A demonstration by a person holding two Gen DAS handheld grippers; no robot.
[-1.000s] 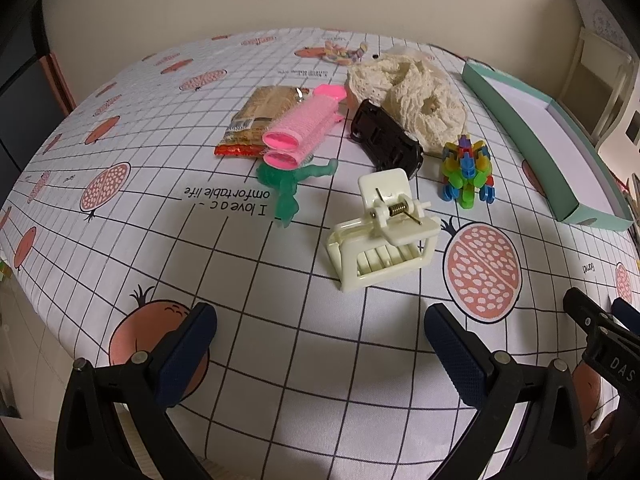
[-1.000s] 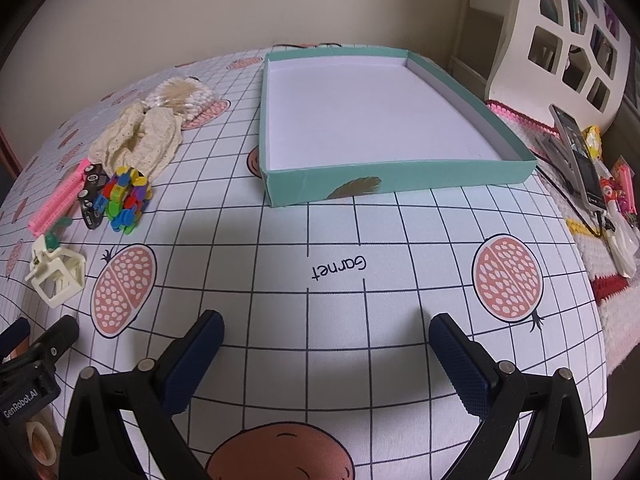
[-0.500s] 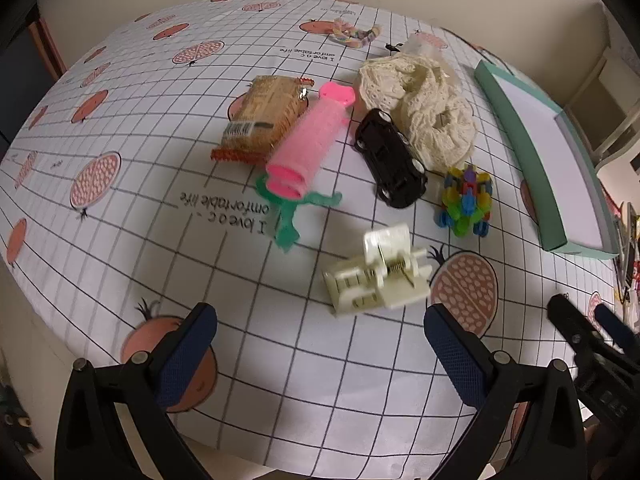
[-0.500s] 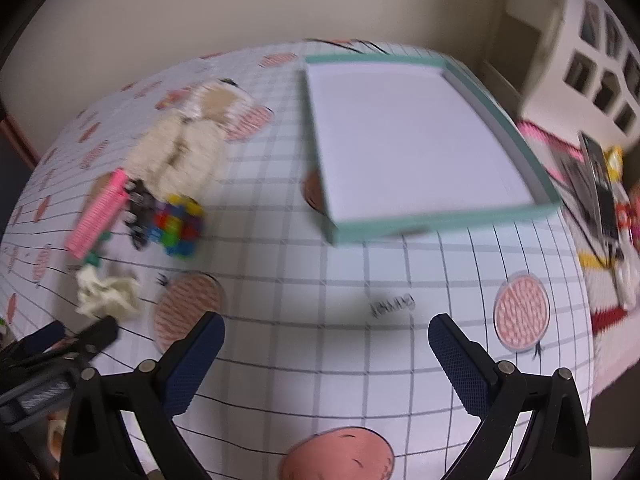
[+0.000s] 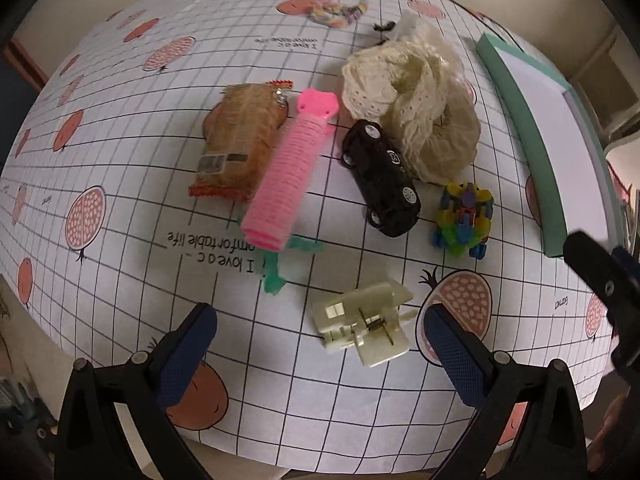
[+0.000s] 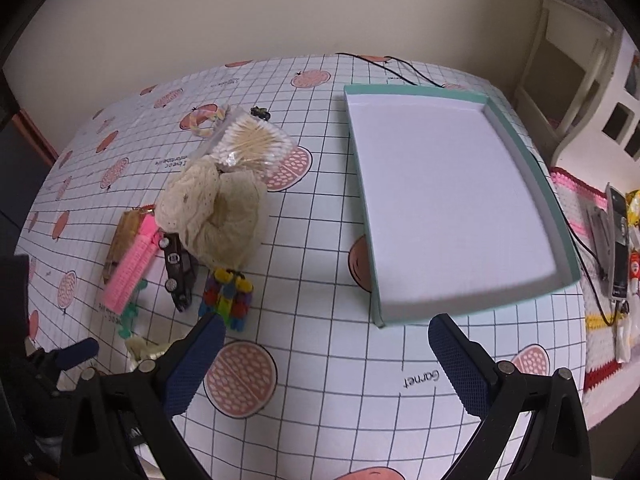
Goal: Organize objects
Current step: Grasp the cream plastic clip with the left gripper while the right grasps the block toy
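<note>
- Left wrist view: the left gripper (image 5: 318, 354) hangs above the near edge of the surface (image 5: 120, 184), its jaws spread wide with nothing between them.
- Just ahead of the jaws, toward 1 o'clock, a cream hair claw clip (image 5: 364, 324) lies on the checked cloth.
- At 12 o'clock a pink hair roller (image 5: 290, 176) lies lengthwise, its near end over a green plastic piece (image 5: 276, 272).
- A snack packet (image 5: 238, 142) lies touching the roller at 11 o'clock.
- A black toy car (image 5: 382, 178) sits toward 1 o'clock, beside a cream lace cloth (image 5: 412, 104) bunched behind it.
- A multicoloured block toy (image 5: 464, 220) stands just to the car's 3 o'clock.
- A teal tray (image 5: 524, 128) runs along the 2 o'clock edge; the right gripper (image 5: 600, 276) shows blurred at 3 o'clock.
- Right wrist view: that gripper's jaws are also wide apart and hold nothing, above bare cloth.
- The tray fills the 1 o'clock area, its white floor bare.
- At 10 o'clock the cloth, car, block toy, roller and packet cluster together, well apart from the tray.
- A bag of cotton swabs (image 6: 250, 144) lies behind the lace cloth at 11 o'clock.
- The left gripper shows at 8 o'clock, with the clip just beside it.
</note>
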